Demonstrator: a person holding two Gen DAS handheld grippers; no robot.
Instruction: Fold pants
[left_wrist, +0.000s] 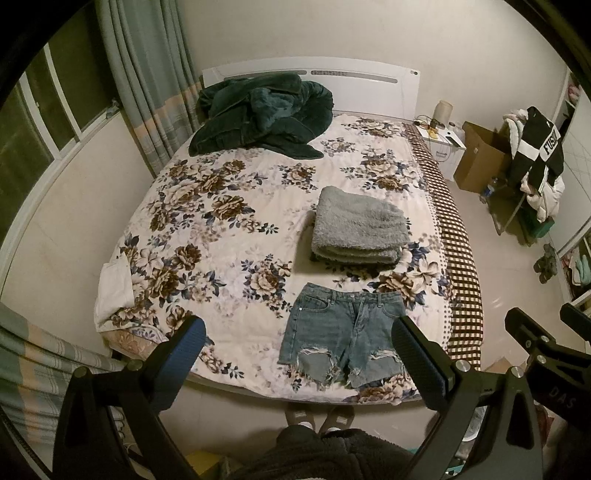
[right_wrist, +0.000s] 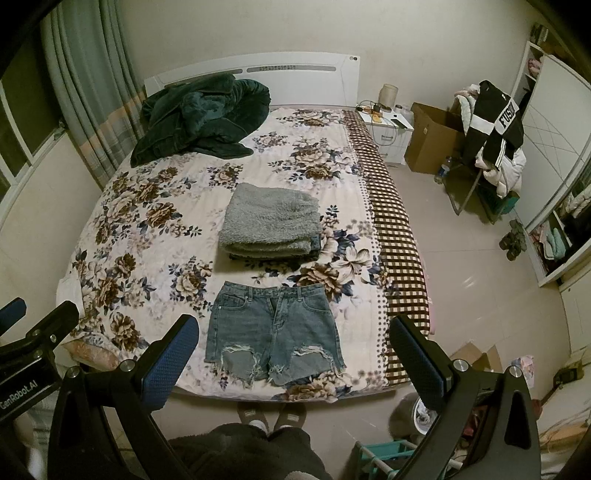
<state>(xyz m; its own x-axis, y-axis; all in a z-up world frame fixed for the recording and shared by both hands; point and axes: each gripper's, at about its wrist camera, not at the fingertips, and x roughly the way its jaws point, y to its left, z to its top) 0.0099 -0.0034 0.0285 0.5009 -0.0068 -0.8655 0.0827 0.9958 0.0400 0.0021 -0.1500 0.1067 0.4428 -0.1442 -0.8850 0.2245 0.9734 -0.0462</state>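
Blue denim shorts (left_wrist: 341, 330) with frayed, ripped hems lie flat and unfolded near the foot edge of the bed (left_wrist: 229, 229), waistband away from me; they also show in the right wrist view (right_wrist: 275, 332). My left gripper (left_wrist: 299, 328) is open and empty, held high above the bed's foot edge. My right gripper (right_wrist: 293, 326) is open and empty, also high above the shorts. Each gripper shows at the edge of the other's view.
A folded grey fleece stack (left_wrist: 360, 229) lies just beyond the shorts. A dark green blanket (left_wrist: 258, 118) is heaped at the headboard. To the right stand a nightstand (right_wrist: 388, 129), cardboard box (right_wrist: 430, 138) and chair with clothes (right_wrist: 491, 144). My feet (right_wrist: 271, 415) are at the bed's foot.
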